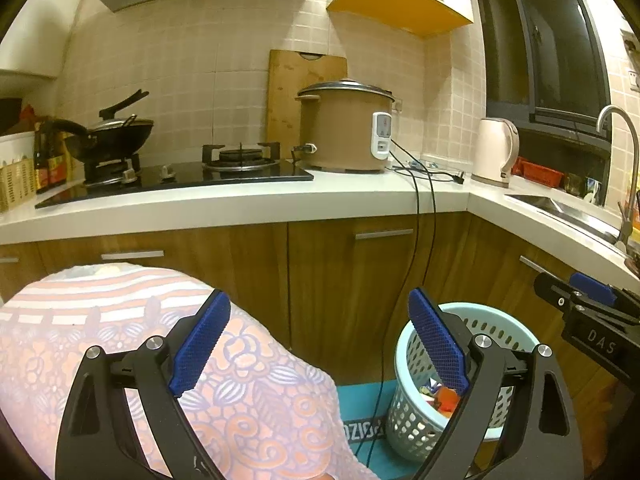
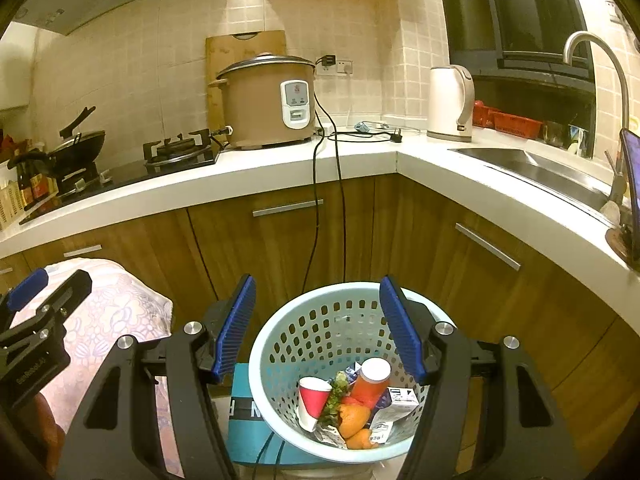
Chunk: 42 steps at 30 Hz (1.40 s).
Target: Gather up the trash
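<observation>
Right wrist view looks straight down into the pale blue basket (image 2: pixel 280 344) and lays out the trash in it: a red paper cup (image 2: pixel 313 400) on its side, an orange-capped bottle (image 2: pixel 370 384), orange peel (image 2: pixel 354 420), a bit of green stuff (image 2: pixel 335 394) and a white carton (image 2: pixel 394 410), all piled at the bottom. From my left wrist view the same basket (image 1: pixel 500 332) shows mostly its perforated wall, with only a scrap of the colourful trash (image 1: pixel 442 398) peeking past the finger.

The basket sits on the floor, below and ahead of my right gripper (image 2: pixel 318 328), whose fingers frame its rim on either side without touching it; this gripper is released, with nothing between the pads. My left gripper (image 1: pixel 320 344) stands spread wide and empty as well, and the basket lies behind its right finger, off to the right.

Only the left wrist view shows the pink patterned cloth (image 1: pixel 260 392) filling the lower left, directly behind that gripper's left finger. A teal mat (image 2: pixel 248 436) lies under the basket. Behind stand wooden cabinets (image 2: pixel 280 248), and on the white table (image 2: pixel 360 156) above are a brown rice cooker (image 2: pixel 260 108) and a white kettle (image 2: pixel 450 100).
</observation>
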Each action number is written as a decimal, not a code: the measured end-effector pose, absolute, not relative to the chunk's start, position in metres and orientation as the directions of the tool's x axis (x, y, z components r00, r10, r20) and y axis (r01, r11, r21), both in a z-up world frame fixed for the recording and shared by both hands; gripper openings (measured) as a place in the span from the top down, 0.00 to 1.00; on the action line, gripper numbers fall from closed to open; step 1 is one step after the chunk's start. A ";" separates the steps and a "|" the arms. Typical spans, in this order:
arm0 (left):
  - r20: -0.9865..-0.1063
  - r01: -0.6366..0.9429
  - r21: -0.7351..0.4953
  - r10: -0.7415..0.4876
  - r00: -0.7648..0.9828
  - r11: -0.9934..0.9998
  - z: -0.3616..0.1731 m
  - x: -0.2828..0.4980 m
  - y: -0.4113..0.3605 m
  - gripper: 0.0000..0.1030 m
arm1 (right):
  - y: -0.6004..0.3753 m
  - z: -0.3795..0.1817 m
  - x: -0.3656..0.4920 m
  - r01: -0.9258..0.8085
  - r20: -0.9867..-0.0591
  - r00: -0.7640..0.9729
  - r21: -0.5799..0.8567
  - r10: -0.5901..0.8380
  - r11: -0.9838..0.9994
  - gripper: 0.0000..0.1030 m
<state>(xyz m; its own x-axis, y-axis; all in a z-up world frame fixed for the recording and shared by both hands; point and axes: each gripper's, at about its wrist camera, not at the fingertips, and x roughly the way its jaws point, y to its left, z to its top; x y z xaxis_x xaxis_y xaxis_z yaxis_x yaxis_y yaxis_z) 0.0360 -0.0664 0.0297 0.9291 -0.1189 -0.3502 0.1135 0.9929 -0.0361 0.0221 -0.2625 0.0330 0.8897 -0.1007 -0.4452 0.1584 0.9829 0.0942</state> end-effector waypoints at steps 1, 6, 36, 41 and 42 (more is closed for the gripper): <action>-0.355 0.114 -0.037 -0.120 0.927 0.993 0.029 0.037 -0.066 0.13 | -0.262 0.033 0.022 0.158 -0.444 0.890 0.093 -0.101 0.983 0.41; -0.358 0.127 -0.048 -0.135 0.924 0.991 0.030 0.036 -0.064 0.13 | -0.260 0.034 0.021 0.160 -0.440 0.891 0.079 -0.110 0.984 0.41; -0.374 0.125 -0.068 -0.141 0.917 0.990 0.027 0.039 -0.062 0.11 | -0.252 0.034 0.018 0.155 -0.448 0.888 0.076 -0.105 0.985 0.41; -0.374 0.128 -0.065 -0.143 0.916 0.990 0.026 0.039 -0.063 0.11 | -0.253 0.033 0.019 0.157 -0.452 0.886 0.077 -0.106 0.985 0.41; -0.374 0.129 -0.064 -0.144 0.916 0.990 0.026 0.039 -0.063 0.11 | -0.253 0.033 0.019 0.158 -0.452 0.886 0.076 -0.107 0.985 0.41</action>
